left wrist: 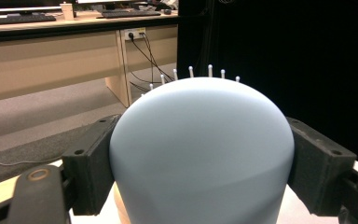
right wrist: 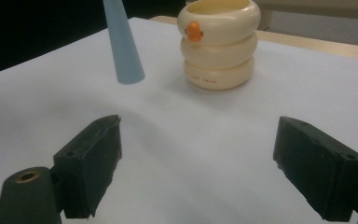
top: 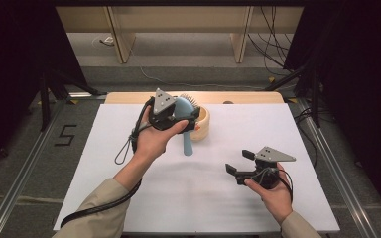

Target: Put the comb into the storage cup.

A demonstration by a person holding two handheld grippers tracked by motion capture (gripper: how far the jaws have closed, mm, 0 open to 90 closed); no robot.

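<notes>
We have the brush pinched by its head in our left gripper at upper centre, handle hanging just clear of the cup, so the lift looks done and placing remains; our right gripper waits spread and empty, lower right.

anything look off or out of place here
Nothing is spilled or damaged. The one unusual thing is the blue hairbrush: the left gripper holds it by its head, handle hanging clear above the white table, beside the cream duck-faced cup, which stands upright. The right gripper is open and empty.
</notes>
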